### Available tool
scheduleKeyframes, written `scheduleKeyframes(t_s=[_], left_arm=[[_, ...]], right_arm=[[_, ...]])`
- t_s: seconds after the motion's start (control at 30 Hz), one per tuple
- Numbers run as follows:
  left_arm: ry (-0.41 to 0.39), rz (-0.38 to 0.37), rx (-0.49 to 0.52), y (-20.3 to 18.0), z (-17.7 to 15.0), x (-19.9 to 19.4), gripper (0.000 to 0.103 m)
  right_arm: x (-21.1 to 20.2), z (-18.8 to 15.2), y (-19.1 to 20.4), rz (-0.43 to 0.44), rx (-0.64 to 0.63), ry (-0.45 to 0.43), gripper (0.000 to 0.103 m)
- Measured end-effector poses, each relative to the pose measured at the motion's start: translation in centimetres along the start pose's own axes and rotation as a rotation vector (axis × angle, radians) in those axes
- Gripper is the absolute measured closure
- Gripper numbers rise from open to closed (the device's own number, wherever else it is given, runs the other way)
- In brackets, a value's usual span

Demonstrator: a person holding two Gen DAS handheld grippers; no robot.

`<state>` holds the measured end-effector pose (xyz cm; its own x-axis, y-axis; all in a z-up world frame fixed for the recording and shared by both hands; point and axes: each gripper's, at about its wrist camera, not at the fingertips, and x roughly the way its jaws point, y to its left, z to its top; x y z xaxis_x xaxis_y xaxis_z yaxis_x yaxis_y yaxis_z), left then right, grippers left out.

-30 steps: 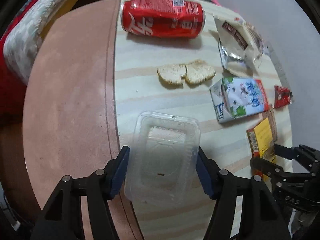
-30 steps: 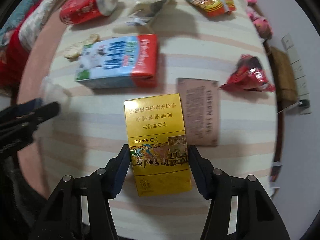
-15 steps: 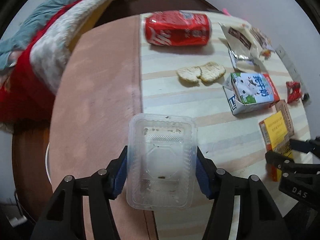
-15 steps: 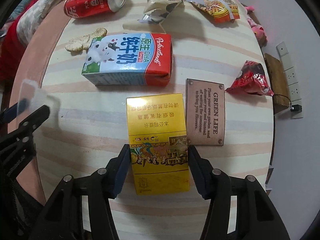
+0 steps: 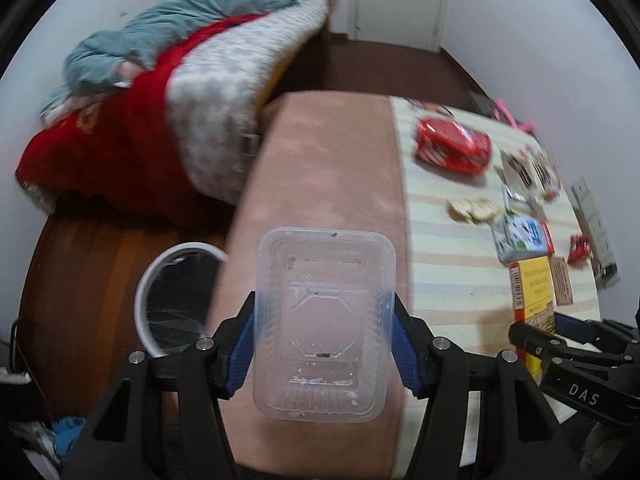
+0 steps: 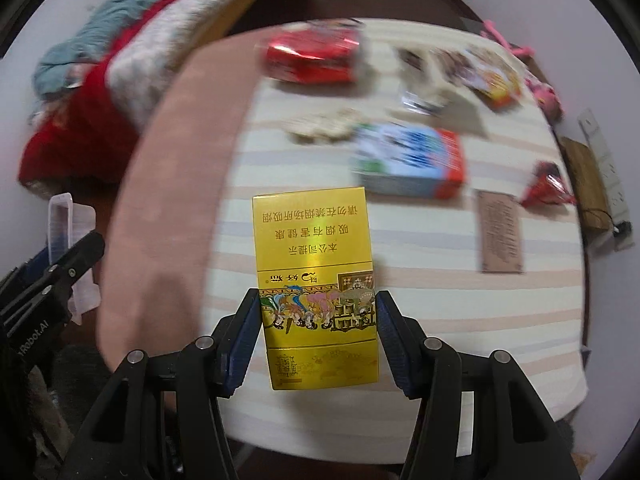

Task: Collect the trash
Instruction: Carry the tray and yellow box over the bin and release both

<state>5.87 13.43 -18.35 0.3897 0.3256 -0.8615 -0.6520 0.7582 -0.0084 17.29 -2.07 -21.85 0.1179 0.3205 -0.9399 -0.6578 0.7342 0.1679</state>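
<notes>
My left gripper (image 5: 323,344) is shut on a clear plastic container (image 5: 324,320) and holds it in the air over the pink edge of the table. A white-rimmed bin (image 5: 168,304) stands on the floor just left of it. My right gripper (image 6: 317,340) is shut on a yellow cigarette box (image 6: 314,276), lifted above the striped tabletop (image 6: 420,300). On the table lie a red can (image 6: 316,58), crackers (image 6: 320,126), a milk carton (image 6: 412,162), snack wrappers (image 6: 456,76) and a red wrapper (image 6: 546,190).
A bed with red, white and teal bedding (image 5: 160,92) stands left of the table. A brown card (image 6: 502,236) lies on the table at the right. A power strip (image 6: 604,160) runs along the wall at the right. The floor (image 5: 80,272) is dark wood.
Both grippers have lifted and pulled back to the left with their objects. The container has gone from the tabletop out over the pink edge, and the bin has come into view.
</notes>
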Motion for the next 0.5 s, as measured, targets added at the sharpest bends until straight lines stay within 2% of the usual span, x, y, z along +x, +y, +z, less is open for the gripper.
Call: scheduleKeyframes(t_s=[0.17, 0.3, 0.5], left_arm=[[-0.041, 0.044, -0.085, 6.2, 0.2, -2.4, 0.047], [-0.036, 0.044, -0.173, 11.6, 0.4, -3.1, 0.047], [0.035, 0.001, -0.344, 20.9, 0.9, -0.8, 0.047]], right_arm=[[-0.4, 1.7, 7.0, 0.117, -0.090, -0.004, 0.044], [0.7, 4.0, 11.9, 0.193, -0.155, 0.015, 0.044], [5.0, 6.7, 20.3, 0.260, -0.234, 0.088, 0.044]])
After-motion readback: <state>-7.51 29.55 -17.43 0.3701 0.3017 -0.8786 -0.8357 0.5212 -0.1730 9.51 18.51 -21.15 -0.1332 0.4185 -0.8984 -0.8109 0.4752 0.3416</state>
